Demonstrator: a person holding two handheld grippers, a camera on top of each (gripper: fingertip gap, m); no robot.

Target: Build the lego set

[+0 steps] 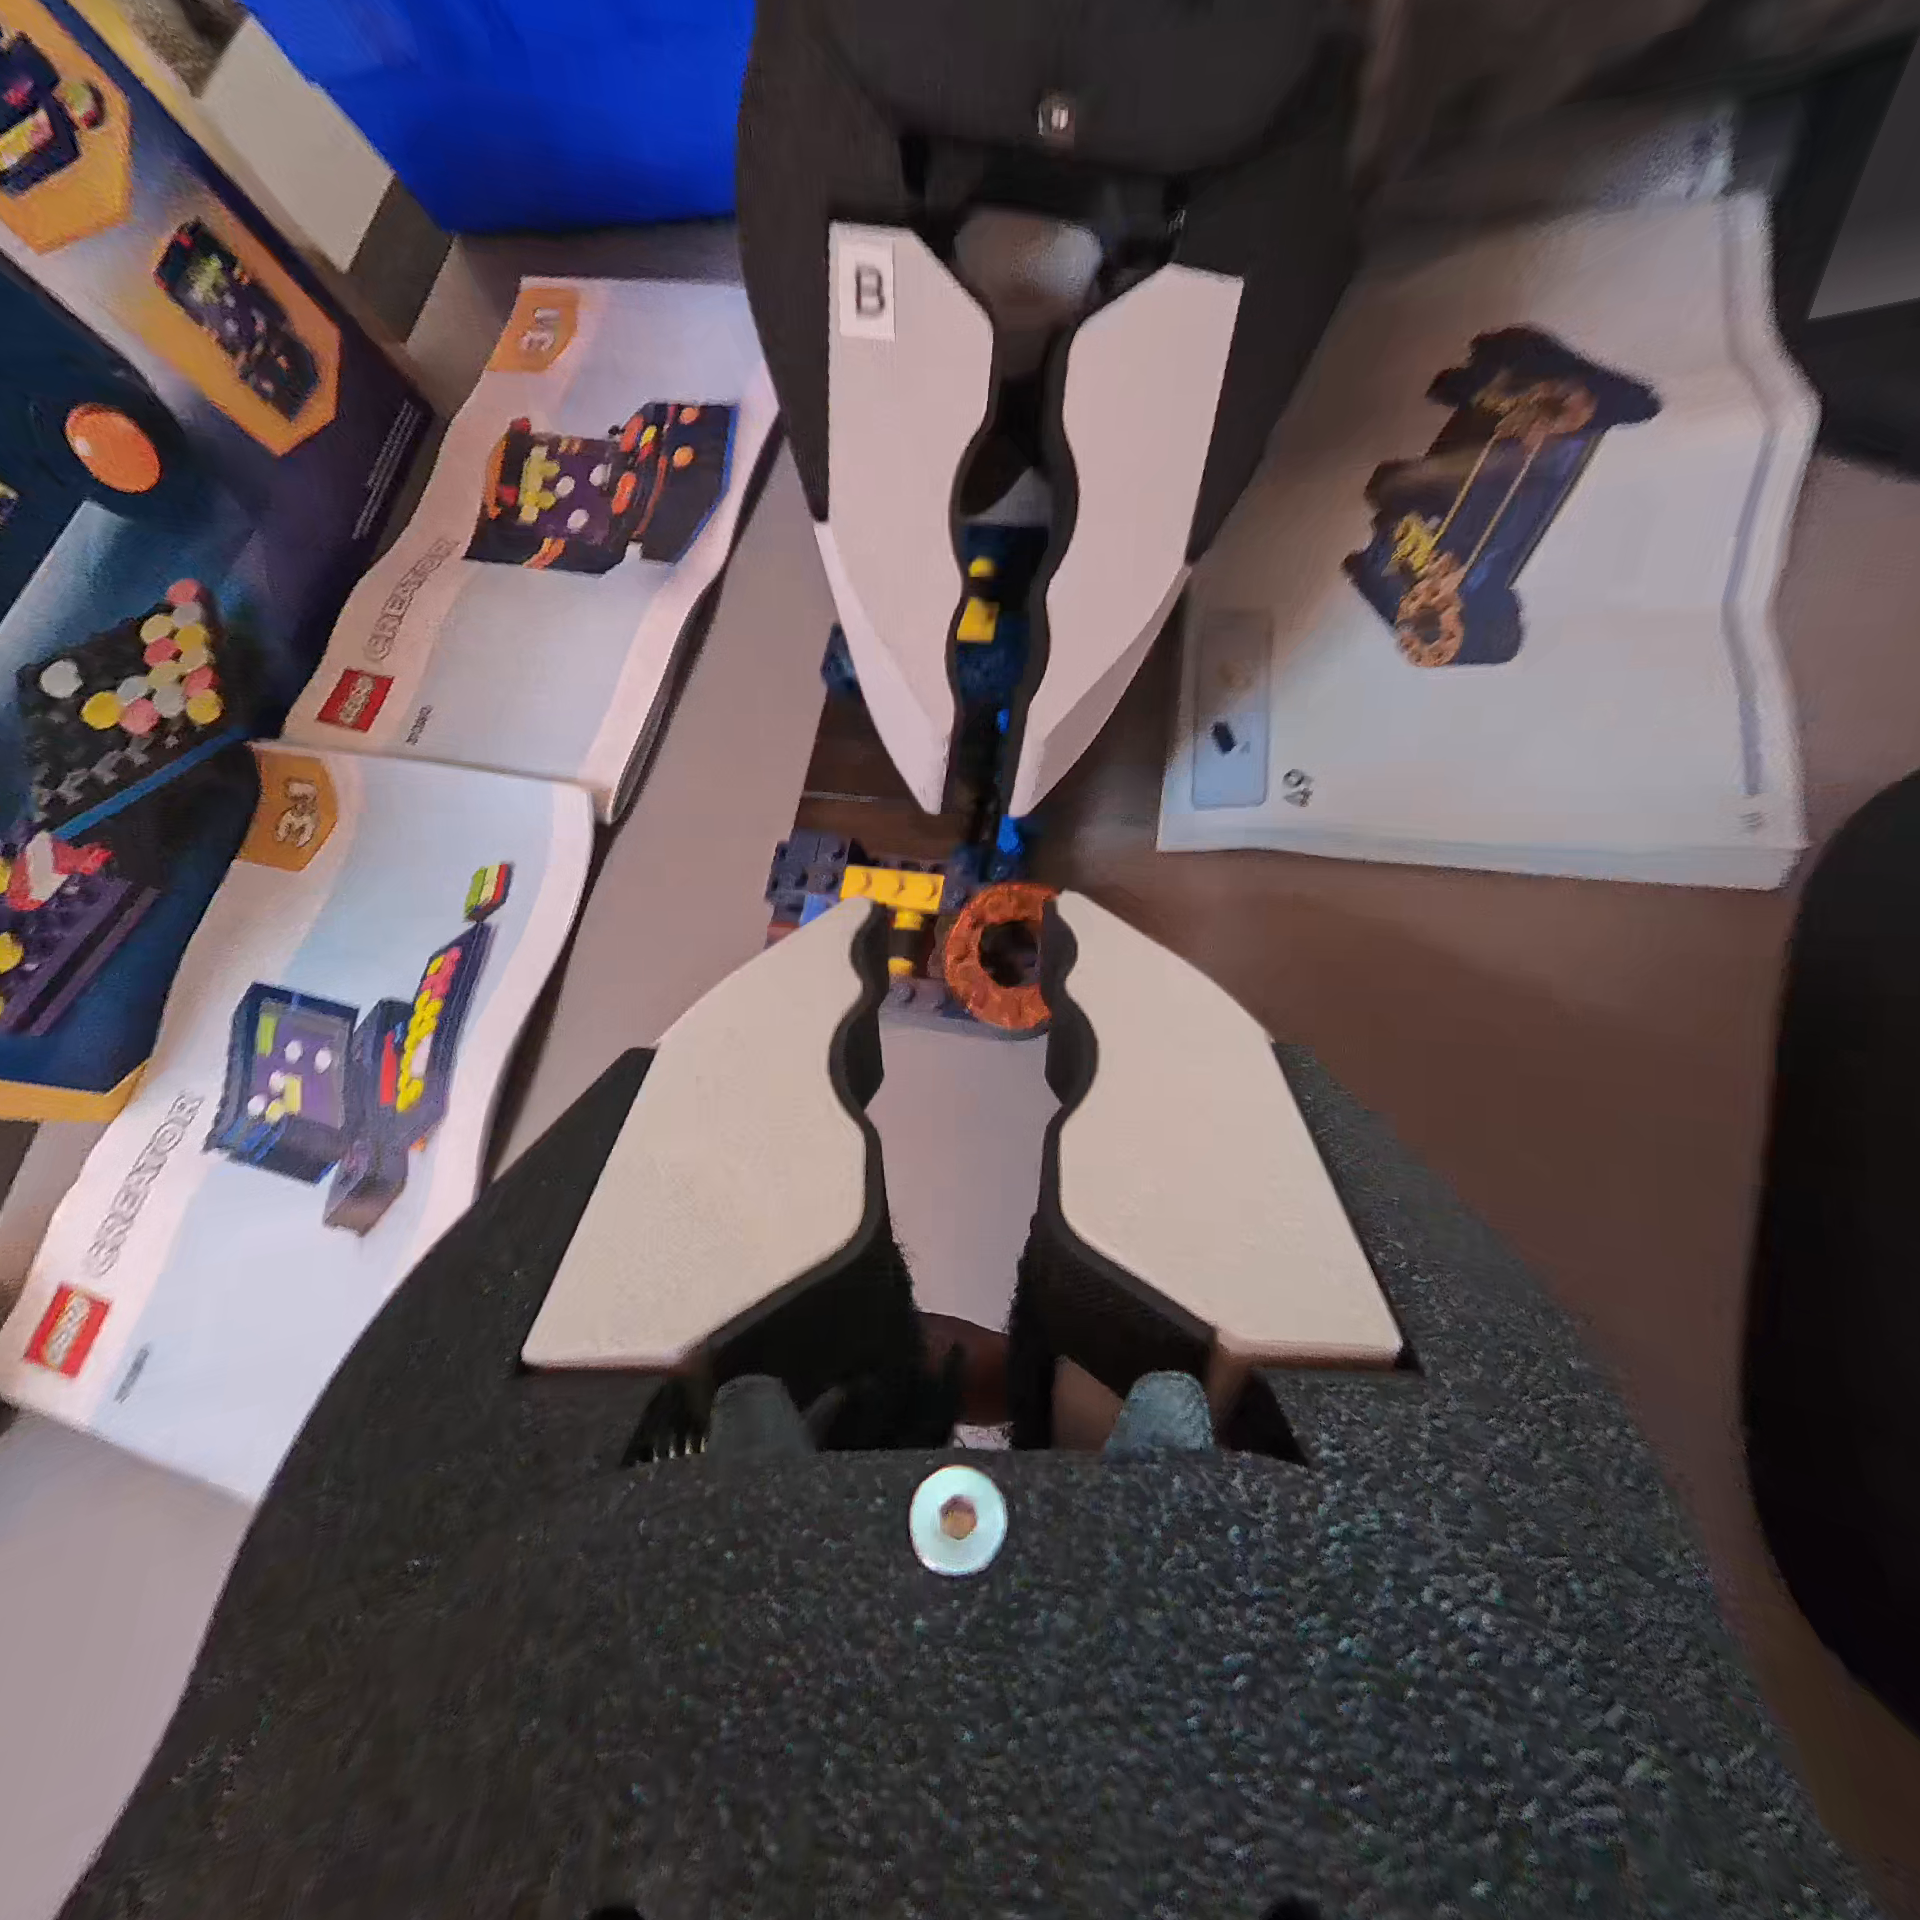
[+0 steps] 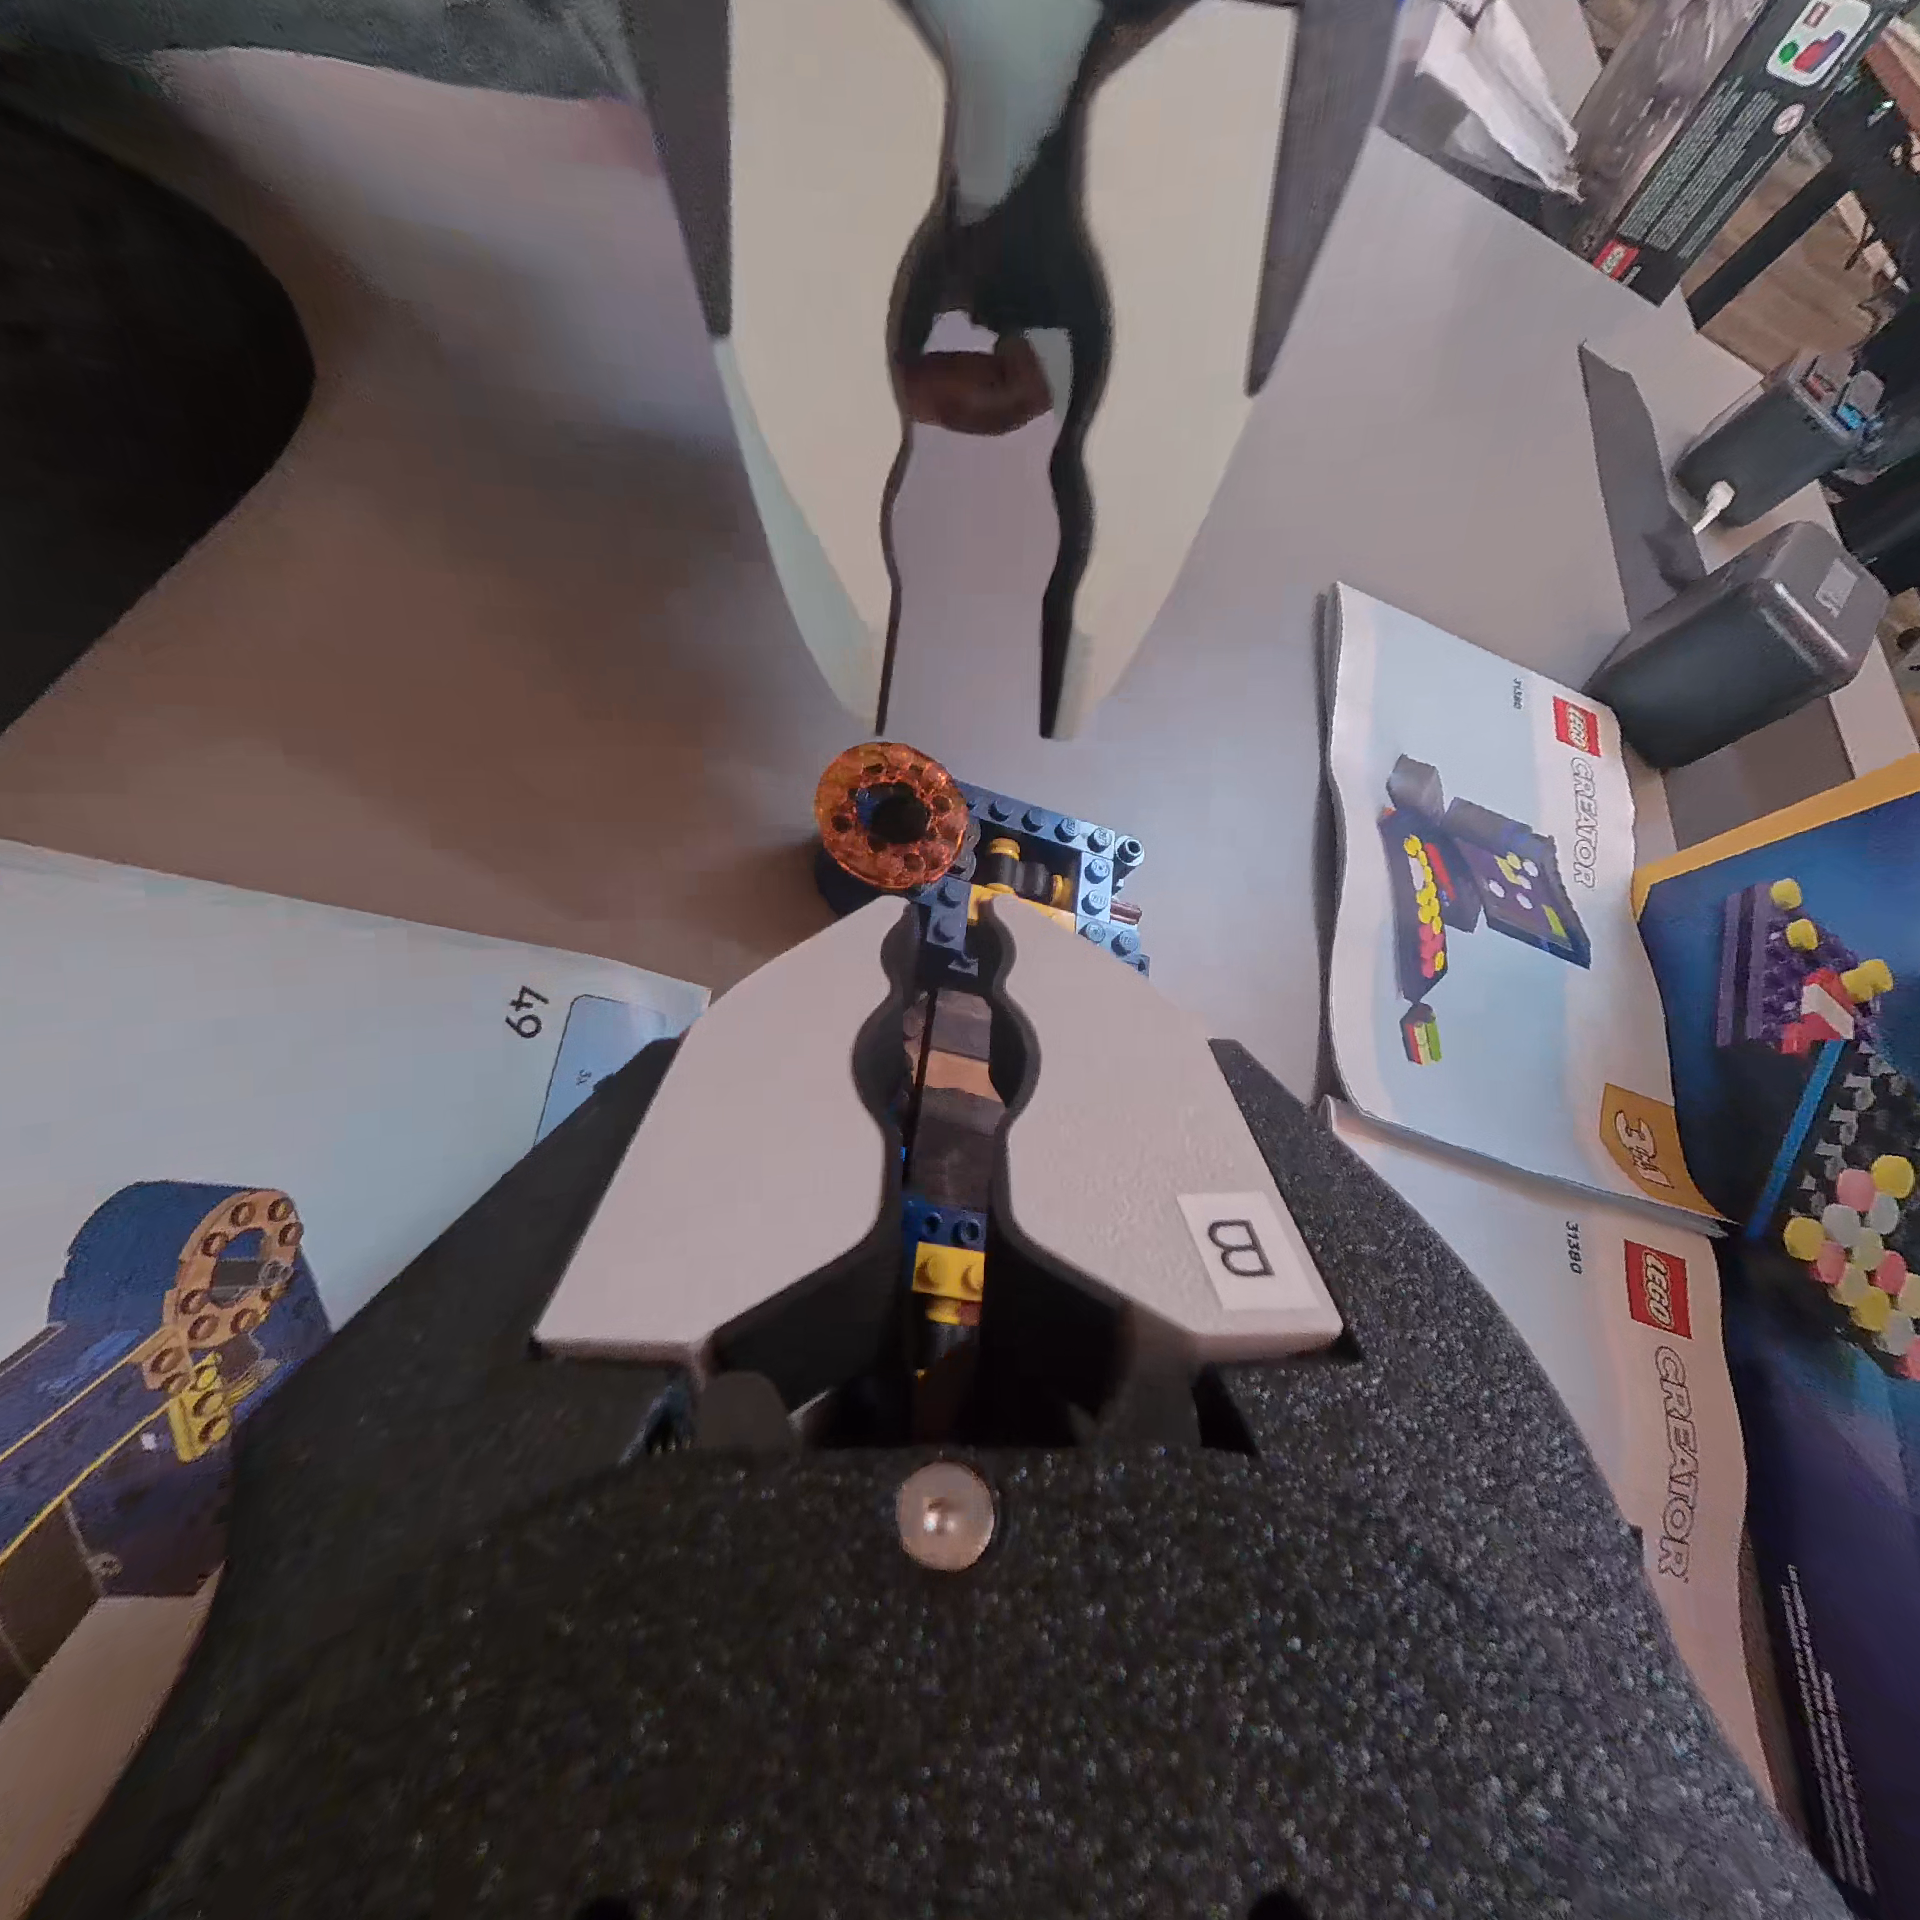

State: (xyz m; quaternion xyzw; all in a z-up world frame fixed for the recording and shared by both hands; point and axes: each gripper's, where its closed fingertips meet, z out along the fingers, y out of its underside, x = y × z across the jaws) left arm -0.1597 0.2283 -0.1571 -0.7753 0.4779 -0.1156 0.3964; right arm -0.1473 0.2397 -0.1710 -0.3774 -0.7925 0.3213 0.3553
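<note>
A small brick model (image 1: 894, 888) of dark blue and yellow pieces lies on the grey table (image 1: 665, 852). A clear orange ring (image 1: 997, 956) stands at one end of it. My left gripper (image 1: 964, 909) is open, its fingertips on either side of the ring end, not pressing on it. In the right wrist view the left gripper (image 2: 971, 727) stands open just beyond the ring (image 2: 891, 816). My right gripper (image 2: 948, 906) hovers over the model (image 2: 1091, 862), fingers only slightly apart, a blue brick showing between the tips. It faces the left one (image 1: 979, 805).
An open instruction booklet (image 1: 1507, 540) lies on one side of the model, and two closed booklets (image 1: 540, 540) (image 1: 291, 1091) and a toy box (image 1: 125, 520) lie on the other. A blue bin (image 1: 520, 104) stands behind. Two dark grey devices (image 2: 1745, 644) sit at the table's far edge. My left and right fingertips are right by each other.
</note>
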